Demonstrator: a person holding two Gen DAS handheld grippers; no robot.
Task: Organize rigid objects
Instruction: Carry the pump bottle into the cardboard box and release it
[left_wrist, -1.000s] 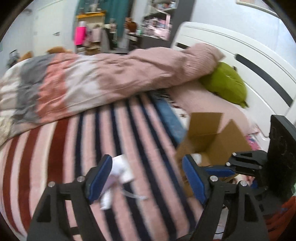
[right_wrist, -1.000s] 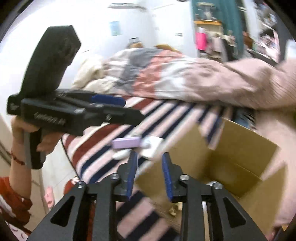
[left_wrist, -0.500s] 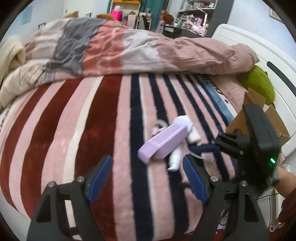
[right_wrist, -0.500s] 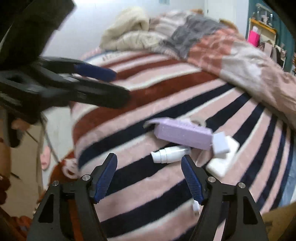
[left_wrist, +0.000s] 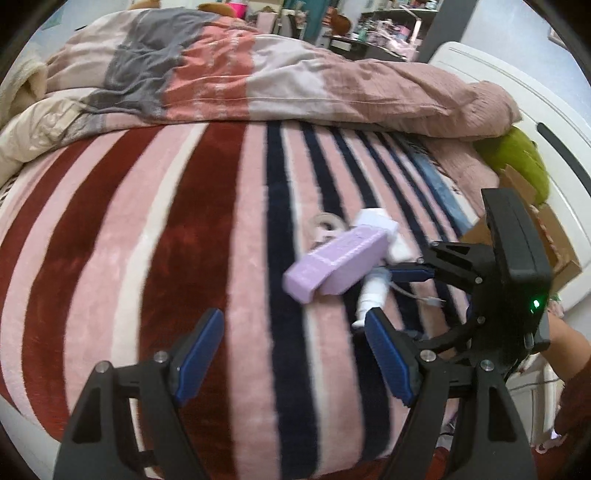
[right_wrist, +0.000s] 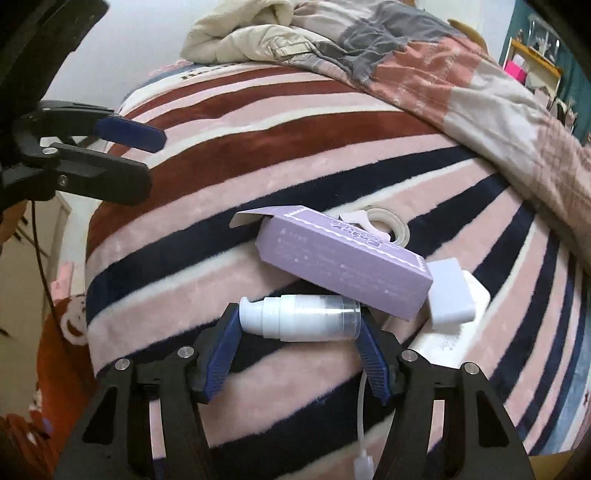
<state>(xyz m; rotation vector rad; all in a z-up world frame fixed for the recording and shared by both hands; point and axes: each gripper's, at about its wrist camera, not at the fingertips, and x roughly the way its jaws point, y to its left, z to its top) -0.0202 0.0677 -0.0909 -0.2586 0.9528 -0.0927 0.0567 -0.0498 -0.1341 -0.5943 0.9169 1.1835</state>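
Through the left wrist view: left hand-held gripper (left_wrist: 291, 363) spread wide and empty above the striped bed blanket (left_wrist: 155, 236), well short of the pile; purple carton (left_wrist: 334, 264) lying across a white pump bottle (left_wrist: 371, 295); right hand-held gripper (left_wrist: 400, 273) reaching in at that bottle from the far side; cardboard box (left_wrist: 554, 243) open at the bed's right edge, contents hidden from here. Through the right wrist view: right hand-held gripper (right_wrist: 299, 328) open, jaws straddling the pump bottle (right_wrist: 299, 317) end to end, pads close to nozzle and base but not yet clamped. Better to close slowly and squarely, since a lengthwise pinch on a rounded nozzle can likely slip; then lift gently, because the purple carton (right_wrist: 343, 269) rests on the bottle's far end and may slide. Carton flap open, inside unseen.
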